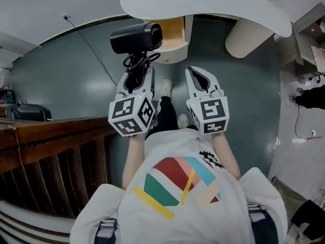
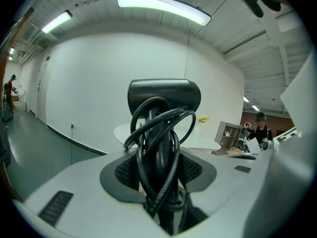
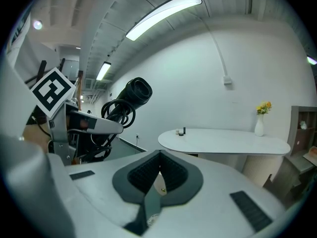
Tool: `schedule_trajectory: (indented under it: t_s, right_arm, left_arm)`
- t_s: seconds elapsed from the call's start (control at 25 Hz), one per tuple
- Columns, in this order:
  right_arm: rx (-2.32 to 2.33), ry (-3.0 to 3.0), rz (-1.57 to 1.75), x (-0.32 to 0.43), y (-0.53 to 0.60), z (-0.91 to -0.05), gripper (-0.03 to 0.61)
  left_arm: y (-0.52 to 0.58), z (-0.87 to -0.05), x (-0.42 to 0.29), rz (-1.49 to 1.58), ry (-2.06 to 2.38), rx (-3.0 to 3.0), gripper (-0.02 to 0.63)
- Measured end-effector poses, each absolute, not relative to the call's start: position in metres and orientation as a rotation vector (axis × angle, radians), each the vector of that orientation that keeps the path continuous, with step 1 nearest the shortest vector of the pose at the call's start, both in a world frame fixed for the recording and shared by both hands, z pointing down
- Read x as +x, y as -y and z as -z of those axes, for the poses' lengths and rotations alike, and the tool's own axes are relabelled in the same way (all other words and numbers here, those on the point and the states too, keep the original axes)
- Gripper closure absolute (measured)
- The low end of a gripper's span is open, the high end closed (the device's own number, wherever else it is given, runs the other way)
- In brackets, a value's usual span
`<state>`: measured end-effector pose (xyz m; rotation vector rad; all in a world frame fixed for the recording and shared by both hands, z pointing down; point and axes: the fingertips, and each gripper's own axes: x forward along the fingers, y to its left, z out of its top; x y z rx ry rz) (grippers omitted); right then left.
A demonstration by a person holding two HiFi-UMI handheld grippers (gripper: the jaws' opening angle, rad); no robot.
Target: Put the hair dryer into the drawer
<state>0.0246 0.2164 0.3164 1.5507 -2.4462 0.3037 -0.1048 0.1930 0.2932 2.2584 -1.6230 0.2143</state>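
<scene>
The left gripper (image 1: 137, 72) (image 2: 159, 170) has its fingers (image 2: 124, 175) partly open and clamped on the handle of the black hair dryer (image 1: 136, 37) (image 2: 164, 95), one ribbed pad on each side of the handle. The dryer's barrel lies crosswise just past the fingertips and a little above them, held up in the air over the grey floor (image 1: 66, 75). Its black cord (image 1: 139, 61) (image 2: 148, 148) is looped in several coils round the handle, and the loops run down between the same fingers and bulge out ahead of them. The right gripper (image 1: 193, 71) (image 3: 159, 155) is held level just beside the left one, apart from it. Its fingers (image 3: 143, 175) meet at the tips with only a slim gap behind them, and nothing is between them. From the right gripper view the dryer (image 3: 134, 94) stands off to the left of these fingers and higher, one round end turned toward them. Ahead of both pairs of fingers is a white rounded bench (image 1: 213, 6) (image 3: 223, 142) on a ribbed pedestal (image 1: 249, 37). A pale wooden unit (image 1: 172, 32) sits under the bench's rim, straight beyond the dryer. A white vase (image 3: 260, 120) with yellow flowers stands on the bench, far to the right of the right fingers.
</scene>
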Motion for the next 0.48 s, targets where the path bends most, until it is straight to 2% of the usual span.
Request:
schedule_trajectory:
  t_s: [0.48]
  right_arm:
    - [1.561, 2.438, -0.342, 0.017, -0.165, -0.324, 0.568]
  left_arm:
    - [-0.145, -0.303, -0.111, -0.234, 1.592, 2.245, 0.426]
